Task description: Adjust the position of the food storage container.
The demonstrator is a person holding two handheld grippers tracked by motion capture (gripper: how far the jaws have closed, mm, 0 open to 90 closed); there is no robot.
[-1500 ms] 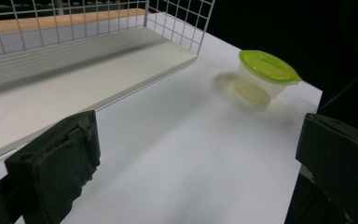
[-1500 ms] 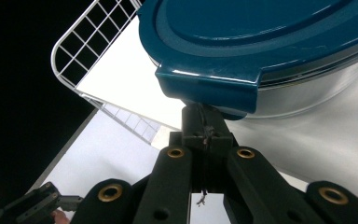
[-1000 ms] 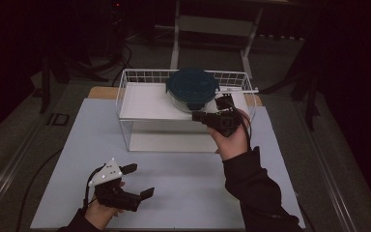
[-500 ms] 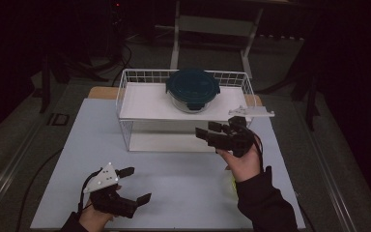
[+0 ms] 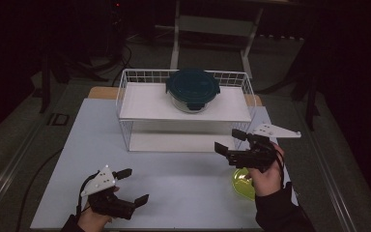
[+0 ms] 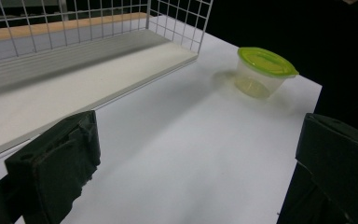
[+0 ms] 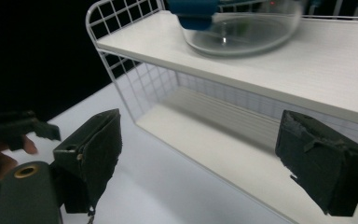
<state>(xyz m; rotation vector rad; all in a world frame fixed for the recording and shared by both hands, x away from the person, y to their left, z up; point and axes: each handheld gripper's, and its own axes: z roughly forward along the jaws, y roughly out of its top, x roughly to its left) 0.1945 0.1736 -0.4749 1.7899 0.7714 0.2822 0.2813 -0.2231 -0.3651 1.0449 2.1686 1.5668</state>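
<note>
My right jaws have just been opening and now stand wide with nothing between them, the right gripper (image 5: 228,140) hanging in front of the wire rack (image 5: 125,104). The glass container with the blue lid (image 5: 192,90) sits on the rack's upper shelf, above and beyond those jaws. The small green-lidded tub (image 6: 262,71) stands on the tabletop (image 5: 174,188) directly beneath my right hand, so that hand is by far the nearer; I judge it goes down for it. The left gripper (image 5: 129,184) rests low, jaws apart and empty.
</note>
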